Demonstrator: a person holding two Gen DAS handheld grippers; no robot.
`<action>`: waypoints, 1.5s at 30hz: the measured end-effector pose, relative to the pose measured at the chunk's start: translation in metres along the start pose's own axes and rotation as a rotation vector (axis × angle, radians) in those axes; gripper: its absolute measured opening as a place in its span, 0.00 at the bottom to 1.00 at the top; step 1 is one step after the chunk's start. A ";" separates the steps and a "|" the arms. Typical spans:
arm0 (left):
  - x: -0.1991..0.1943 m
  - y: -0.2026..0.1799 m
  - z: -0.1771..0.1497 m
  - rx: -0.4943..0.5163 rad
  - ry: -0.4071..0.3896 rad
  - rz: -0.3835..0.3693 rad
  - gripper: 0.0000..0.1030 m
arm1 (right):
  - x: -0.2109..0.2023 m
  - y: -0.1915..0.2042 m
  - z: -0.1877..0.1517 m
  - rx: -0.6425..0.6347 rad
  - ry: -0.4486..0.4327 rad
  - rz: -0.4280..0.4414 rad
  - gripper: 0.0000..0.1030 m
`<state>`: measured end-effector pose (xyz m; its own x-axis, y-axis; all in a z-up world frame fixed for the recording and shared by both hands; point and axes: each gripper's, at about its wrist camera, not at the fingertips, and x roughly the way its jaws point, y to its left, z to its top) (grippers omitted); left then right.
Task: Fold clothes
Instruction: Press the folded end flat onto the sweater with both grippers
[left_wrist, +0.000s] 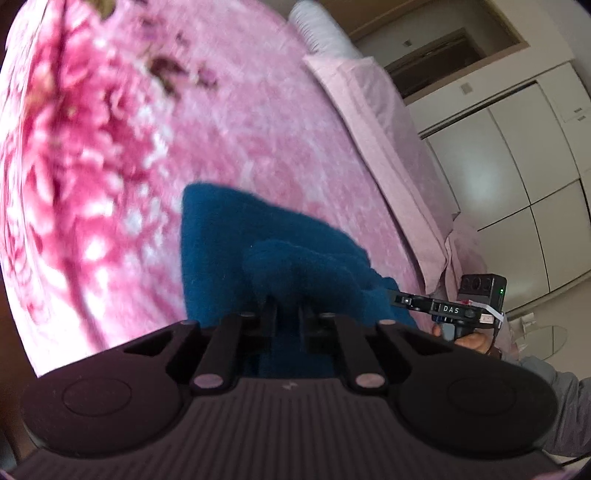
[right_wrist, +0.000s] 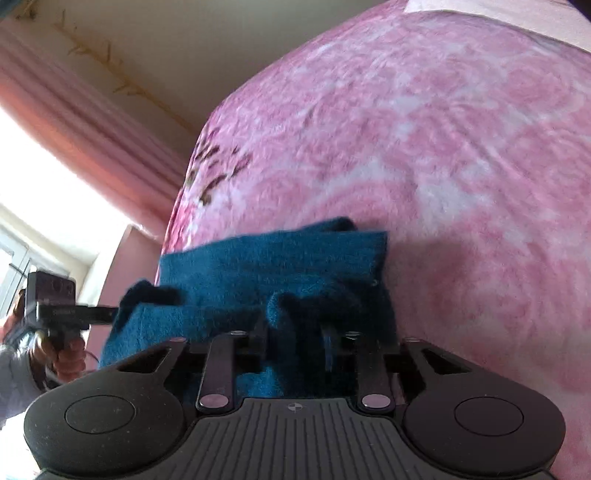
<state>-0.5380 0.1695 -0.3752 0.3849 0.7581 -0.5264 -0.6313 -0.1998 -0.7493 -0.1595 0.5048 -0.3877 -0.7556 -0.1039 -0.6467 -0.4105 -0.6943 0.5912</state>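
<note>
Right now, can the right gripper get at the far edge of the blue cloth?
Probably not yet: the right gripper is shut on the near edge of the blue cloth. It would have to let go first; nothing else blocks the way.

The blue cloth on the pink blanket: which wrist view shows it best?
The right wrist view: the blue cloth spreads wide there, with its folded far edge and right corner clear against the pink blanket. The left wrist view shows it narrower and blurrier, bunched at the left tool.

light: daylight from window (right_wrist: 33, 177) — blown out
blur: soft across pink blanket (left_wrist: 110, 147)
edges: fisheye bend — dark corners
</note>
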 end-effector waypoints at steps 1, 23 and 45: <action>-0.005 -0.002 0.000 0.007 -0.020 -0.004 0.06 | -0.005 0.006 0.000 -0.033 -0.016 -0.010 0.20; 0.006 0.027 0.021 -0.103 -0.125 0.153 0.07 | 0.027 0.007 0.044 -0.039 -0.101 -0.244 0.04; 0.015 -0.016 0.070 -0.207 0.031 0.168 0.39 | 0.024 0.022 0.044 -0.087 0.021 -0.182 0.42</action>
<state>-0.5689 0.2273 -0.3428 0.3083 0.6849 -0.6602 -0.5385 -0.4464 -0.7146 -0.2092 0.5185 -0.3691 -0.6621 0.0150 -0.7493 -0.4927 -0.7620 0.4202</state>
